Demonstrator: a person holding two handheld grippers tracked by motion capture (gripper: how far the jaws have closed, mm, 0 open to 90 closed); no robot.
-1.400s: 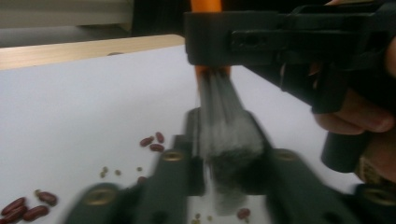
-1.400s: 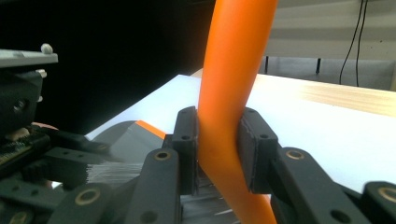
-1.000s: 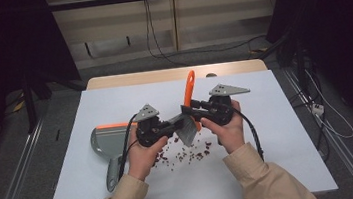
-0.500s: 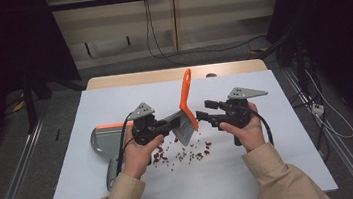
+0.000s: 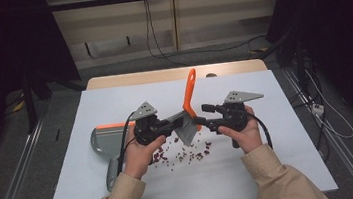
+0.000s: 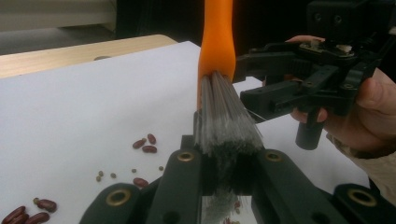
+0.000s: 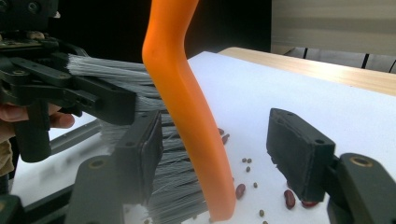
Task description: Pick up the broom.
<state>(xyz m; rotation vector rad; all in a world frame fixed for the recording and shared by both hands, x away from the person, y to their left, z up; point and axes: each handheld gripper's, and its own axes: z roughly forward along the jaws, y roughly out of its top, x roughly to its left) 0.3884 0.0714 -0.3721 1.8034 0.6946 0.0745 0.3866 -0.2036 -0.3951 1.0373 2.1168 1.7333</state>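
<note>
Sweeping not yet begun: beans (image 5: pixel 183 151) scattered loose mid-table (image 5: pixel 98 184), dustpan (image 5: pixel 103 140) toward left edge; brush (image 5: pixel 188 110) above them, long axis upright, orange handle toward far edge, bristles clamped in left gripper (image 5: pixel 174 123); right gripper (image 5: pixel 200 116) just opened, jaws apart astride handle.

Brush (image 5: pixel 189 109): bright orange handle, grey bristles that darken toward black at the tips. Dustpan (image 5: pixel 102 140): grey body with an orange edge strip. Beans (image 5: pixel 183 154): dark red-brown, mixed with smaller olive-brown seeds. Table (image 5: pixel 125 196): plain white top, no pattern, with a pale wood strip along the far edge. Both grippers (image 5: pixel 175 125) (image 5: pixel 201 115): black, each topped by a grey plate. Sleeves (image 5: pixel 279 183): plain beige.
</note>
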